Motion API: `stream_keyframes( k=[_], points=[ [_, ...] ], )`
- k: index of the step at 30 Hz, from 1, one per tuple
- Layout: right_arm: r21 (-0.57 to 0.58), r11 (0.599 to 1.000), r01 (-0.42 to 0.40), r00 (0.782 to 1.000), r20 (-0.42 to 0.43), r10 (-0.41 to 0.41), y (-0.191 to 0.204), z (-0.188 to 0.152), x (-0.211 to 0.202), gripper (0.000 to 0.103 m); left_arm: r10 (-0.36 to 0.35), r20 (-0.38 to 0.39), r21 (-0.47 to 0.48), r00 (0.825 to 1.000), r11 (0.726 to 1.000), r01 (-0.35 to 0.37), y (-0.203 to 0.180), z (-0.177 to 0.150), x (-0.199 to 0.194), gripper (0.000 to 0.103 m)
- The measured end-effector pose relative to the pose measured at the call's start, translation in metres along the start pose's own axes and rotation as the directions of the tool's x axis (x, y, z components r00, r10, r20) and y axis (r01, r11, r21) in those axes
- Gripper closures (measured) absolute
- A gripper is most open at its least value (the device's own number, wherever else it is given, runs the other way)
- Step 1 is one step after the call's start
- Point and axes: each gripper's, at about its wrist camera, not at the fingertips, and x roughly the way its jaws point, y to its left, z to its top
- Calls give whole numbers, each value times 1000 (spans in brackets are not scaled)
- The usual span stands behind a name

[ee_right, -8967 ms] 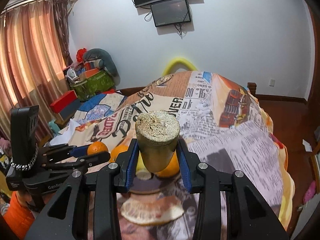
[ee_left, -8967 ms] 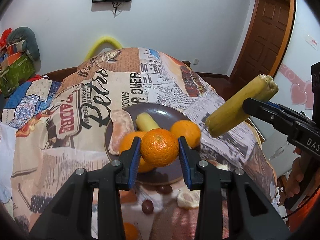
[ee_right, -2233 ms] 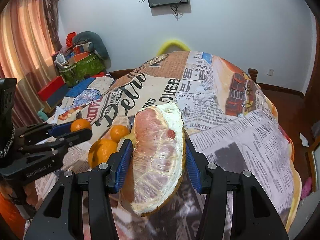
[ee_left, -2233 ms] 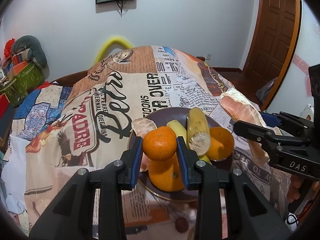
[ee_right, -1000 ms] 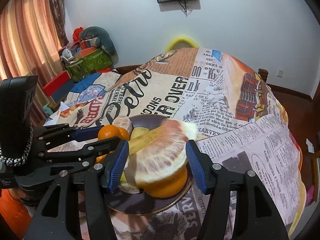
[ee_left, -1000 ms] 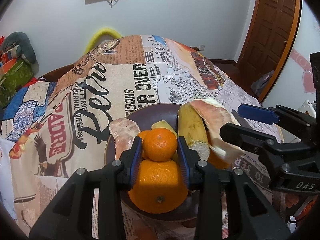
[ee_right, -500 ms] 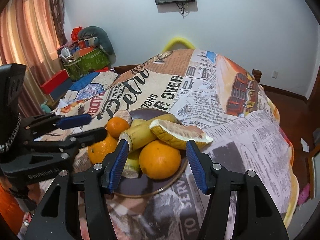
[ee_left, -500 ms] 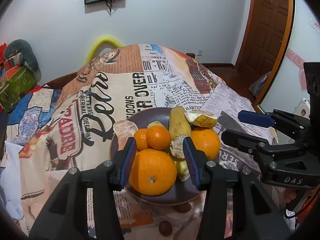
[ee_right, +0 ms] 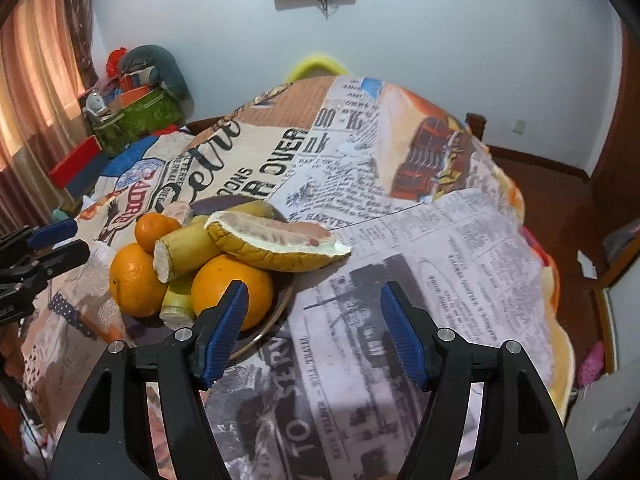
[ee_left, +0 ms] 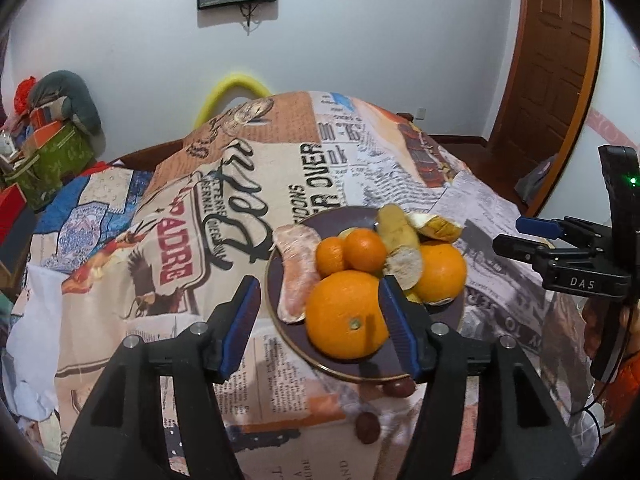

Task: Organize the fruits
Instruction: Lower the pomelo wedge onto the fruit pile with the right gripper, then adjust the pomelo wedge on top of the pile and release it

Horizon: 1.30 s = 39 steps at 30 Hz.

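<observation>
Heaping the plate (ee_left: 454, 322) near the table edge; both grippers' fingers, just widening, hold nothing.

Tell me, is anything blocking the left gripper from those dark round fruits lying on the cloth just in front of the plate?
Nothing visible does. The dark round fruits lie bare on the cloth beside the plate, below the open, empty left gripper.

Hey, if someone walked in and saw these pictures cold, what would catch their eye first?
Probably the dark round plate heaped with fruit at the near end of the newspaper-print tablecloth: big glossy oranges, small mandarins and a yellow-rinded pomelo wedge perched on top. Next, the blue-padded black left tongs and right tongs, both open and empty.
</observation>
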Motion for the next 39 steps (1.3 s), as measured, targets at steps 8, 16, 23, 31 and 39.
stream_keyframes(
  k=[8, 16, 23, 31, 39],
  points=[
    [-90, 996, -18, 1000, 5, 18, 38, 6, 24, 37, 11, -28, -13, 1000, 1000, -11, 8, -9, 16, 42],
    [-92, 996, 5, 1000, 23, -3, 37, 16, 42, 47, -11, -25, -34, 1000, 999, 10, 14, -12, 23, 42],
    [-149, 988, 43, 997, 70, -33, 49, 16, 35, 72, -21, -27, -72, 999, 997, 19, 21, -14, 26, 42],
    [-143, 990, 5, 990, 139, 15, 53, 33, 6, 85, -20, -7, -78, 1000, 997, 19, 23, -11, 14, 42],
    [-225, 974, -30, 984, 164, 69, 85, 24, -13, 85, -20, 18, -76, 1000, 997, 22, 22, -7, 0, 42]
  ],
)
